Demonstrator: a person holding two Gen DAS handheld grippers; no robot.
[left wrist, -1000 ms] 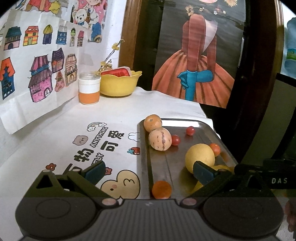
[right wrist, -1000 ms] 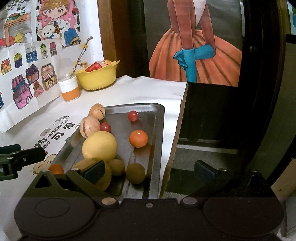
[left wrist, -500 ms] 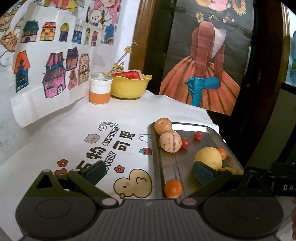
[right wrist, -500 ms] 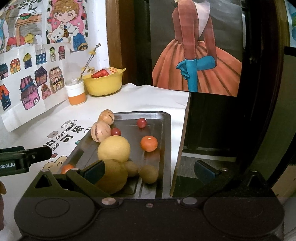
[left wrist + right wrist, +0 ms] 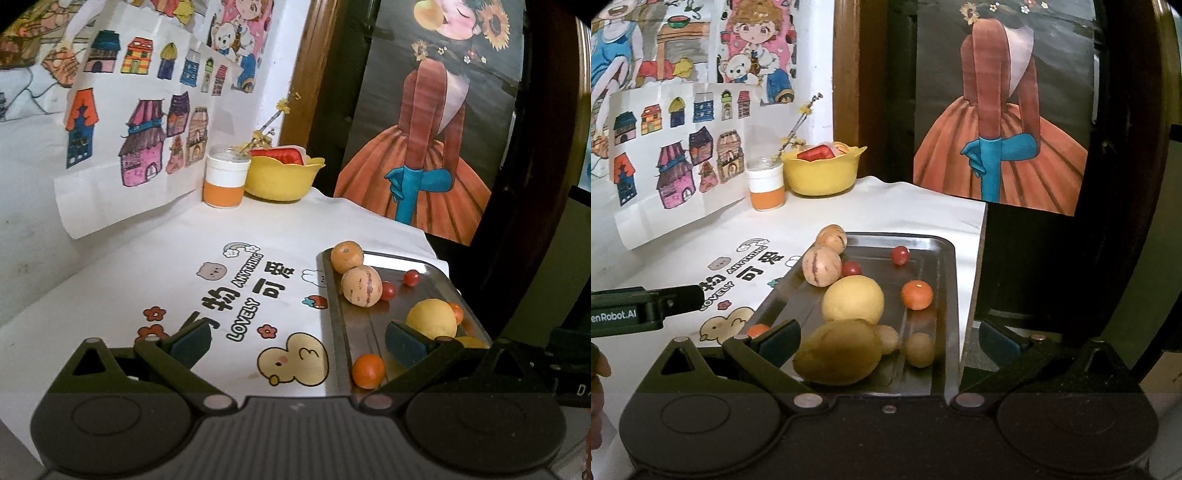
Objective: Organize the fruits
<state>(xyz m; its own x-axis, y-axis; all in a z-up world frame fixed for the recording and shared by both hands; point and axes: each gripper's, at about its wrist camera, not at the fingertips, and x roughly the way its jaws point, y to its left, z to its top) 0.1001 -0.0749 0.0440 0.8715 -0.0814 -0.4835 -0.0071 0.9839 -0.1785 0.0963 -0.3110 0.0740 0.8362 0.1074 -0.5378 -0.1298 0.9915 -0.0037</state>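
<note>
A grey metal tray [image 5: 942, 280] [image 5: 334, 295] on the white tablecloth holds several fruits. Among them are two striped tan melons [image 5: 820, 266] [image 5: 361, 287], a yellow round fruit [image 5: 853, 300] [image 5: 430, 319], an olive mango [image 5: 838, 352], small oranges [image 5: 916, 294] [image 5: 368, 371], cherry tomatoes [image 5: 900, 254] and two small brown fruits [image 5: 919, 349]. My left gripper [image 5: 295, 341] stands open over the tray's near left edge, holding nothing. The right gripper [image 5: 890, 343] is open above the tray's near end, with the mango just ahead of its left finger. The left gripper's body [image 5: 646, 308] shows at the left of the right wrist view.
A yellow bowl [image 5: 282, 179] [image 5: 823, 173] with red contents and a white-and-orange jar [image 5: 225, 179] [image 5: 766, 186] stand at the table's far corner by the wall drawings. The table's right edge [image 5: 977, 266] drops off just beyond the tray.
Both grippers have pulled back and risen a little, so the tray and fruits sit farther off and lower in view. Both stay open; no fruit has moved.
</note>
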